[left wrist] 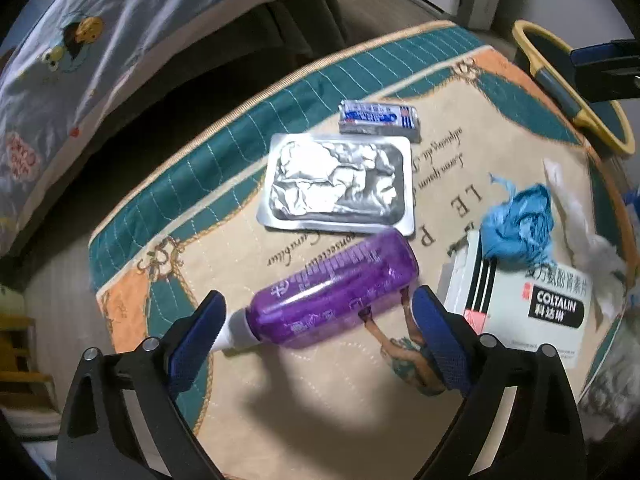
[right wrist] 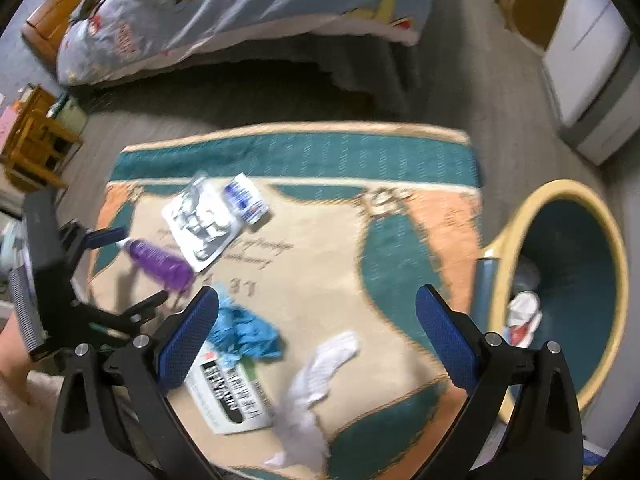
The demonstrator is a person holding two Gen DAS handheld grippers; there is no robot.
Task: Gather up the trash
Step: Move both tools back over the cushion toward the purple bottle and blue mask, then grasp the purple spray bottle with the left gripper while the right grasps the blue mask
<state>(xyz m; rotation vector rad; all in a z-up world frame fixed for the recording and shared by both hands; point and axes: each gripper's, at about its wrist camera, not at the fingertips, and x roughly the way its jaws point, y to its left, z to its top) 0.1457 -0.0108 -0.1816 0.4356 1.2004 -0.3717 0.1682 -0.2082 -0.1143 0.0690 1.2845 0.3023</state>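
the left gripper [left wrist: 316,312] is spread wide, its blue pads either side of the purple bottle [left wrist: 336,292] that lies on its side on the rug [left wrist: 320,400]; whether a pad touches it cannot be told. just right of it sits the white medicine box [left wrist: 524,308], with a crumpled blue glove [left wrist: 518,226] on its far end and white tissue [left wrist: 592,240] beside. beyond the bottle lies a silver blister pack [left wrist: 338,184], then a small blue-and-white packet [left wrist: 380,120]. the right gripper [right wrist: 316,332] hangs wide open over the rug, holding nothing; the yellow-rimmed bin [right wrist: 616,264] stands at its right, with some trash inside.
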